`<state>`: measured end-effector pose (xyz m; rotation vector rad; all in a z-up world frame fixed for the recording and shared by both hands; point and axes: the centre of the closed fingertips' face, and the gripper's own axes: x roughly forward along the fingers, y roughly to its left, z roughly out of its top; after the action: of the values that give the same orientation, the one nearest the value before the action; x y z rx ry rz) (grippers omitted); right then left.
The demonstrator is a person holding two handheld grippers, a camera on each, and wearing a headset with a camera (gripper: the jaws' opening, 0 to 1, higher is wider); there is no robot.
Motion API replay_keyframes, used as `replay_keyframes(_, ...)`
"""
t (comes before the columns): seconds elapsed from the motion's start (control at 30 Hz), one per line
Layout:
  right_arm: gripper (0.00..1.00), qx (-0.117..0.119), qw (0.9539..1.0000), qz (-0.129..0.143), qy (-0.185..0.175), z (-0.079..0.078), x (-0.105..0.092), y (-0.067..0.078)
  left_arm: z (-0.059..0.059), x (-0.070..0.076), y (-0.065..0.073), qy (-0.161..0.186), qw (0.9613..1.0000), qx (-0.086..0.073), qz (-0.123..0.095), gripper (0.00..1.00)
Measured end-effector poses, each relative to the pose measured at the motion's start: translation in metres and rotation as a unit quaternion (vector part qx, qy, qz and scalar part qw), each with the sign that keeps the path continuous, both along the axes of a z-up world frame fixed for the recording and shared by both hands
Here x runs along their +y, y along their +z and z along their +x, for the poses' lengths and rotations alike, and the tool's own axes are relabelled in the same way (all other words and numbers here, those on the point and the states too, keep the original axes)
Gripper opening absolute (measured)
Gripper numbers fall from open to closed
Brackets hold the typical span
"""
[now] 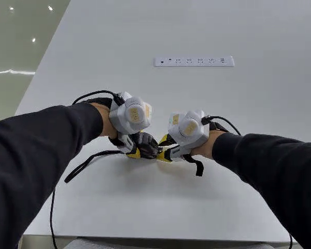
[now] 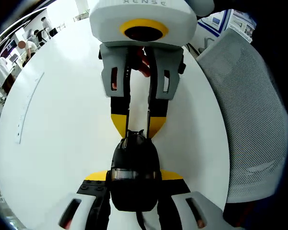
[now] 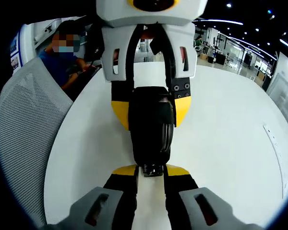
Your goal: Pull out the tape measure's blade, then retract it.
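At the near middle of the white table [image 1: 93, 62], we angle both forearms inward, so the grippers meet tip to tip. The left gripper [image 1: 139, 151] clamps the black tape measure [image 1: 146, 145] by its case; the right gripper [image 1: 164, 154] pinches narrowly on the blade tip [image 3: 152, 170]

White table [image 1: 145, 207], white power strip [image 1: 194, 61] lying flat toward its far side
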<state>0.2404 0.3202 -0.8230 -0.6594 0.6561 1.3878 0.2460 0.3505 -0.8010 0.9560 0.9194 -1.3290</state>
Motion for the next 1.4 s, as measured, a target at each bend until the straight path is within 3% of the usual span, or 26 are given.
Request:
replay_keyframes(0.03,0.13,-0.007,1.0,0.001,-0.001,0.003,0.0,0.001,0.0,0.0,0.0,0.002,1.0,0.001,-0.002,0.34)
replay_keyframes(0.13,0.13,0.008,1.0,0.0,0.003,0.002,0.002,0.001,-0.001,-0.001,0.001,0.004,1.0,0.002,-0.006,0.34)
replay_keyframes(0.27,0.12,0.054,0.9983,-0.016,-0.018,0.0,0.002,-0.003,-0.001,-0.002,0.001,0.005,1.0,0.001,-0.006,0.34)
replay_keyframes(0.3,0.12,0.077,0.9965,0.003,-0.033,-0.002,0.006,0.0,-0.001,-0.003,-0.001,0.004,1.0,-0.002,-0.004,0.34)
replay_keyframes(0.33,0.13,0.081,0.9962,0.009,-0.03,-0.002,0.004,0.001,0.001,-0.002,-0.002,0.004,1.0,-0.007,0.0,0.34)
replay_keyframes(0.37,0.13,0.101,0.9933,0.029,-0.049,-0.002,0.003,0.002,0.003,-0.002,-0.002,0.005,0.9999,-0.01,0.001,0.34)
replay_keyframes(0.5,0.12,0.085,0.9951,0.041,-0.03,-0.002,0.002,0.002,0.004,-0.001,-0.001,0.009,0.9999,-0.003,-0.009,0.34)
replay_keyframes(0.53,0.12,0.074,0.9961,0.045,-0.017,-0.002,0.003,0.002,0.004,-0.001,-0.001,0.012,0.9999,-0.002,-0.012,0.34)
replay_keyframes(0.57,0.12,0.047,0.998,0.042,-0.002,-0.002,0.004,0.003,0.003,-0.001,-0.002,0.012,0.9998,-0.002,-0.014,0.34)
replay_keyframes(0.63,0.12,0.023,0.9993,0.03,0.0,-0.003,0.005,0.001,0.003,-0.002,-0.002,0.013,0.9998,-0.003,-0.014,0.34)
replay_keyframes(0.73,0.12,0.018,0.9998,0.006,-0.003,-0.003,0.006,0.0,0.003,-0.002,-0.003,0.012,0.9999,-0.005,-0.008,0.34)
replay_keyframes(0.93,0.1,0.029,0.9995,0.014,-0.008,0.0,0.004,-0.001,0.003,-0.001,-0.002,0.018,0.9998,-0.009,-0.008,0.33)
replay_keyframes(1.1,0.1,0.009,1.0,0.001,0.0,0.006,0.003,-0.001,0.007,0.001,-0.001,0.054,0.9984,-0.012,-0.011,0.33)
replay_keyframes(1.4,0.1,0.01,0.9999,-0.005,0.01,0.005,0.002,-0.002,0.006,0.002,-0.001,0.043,0.9989,-0.014,-0.013,0.33)
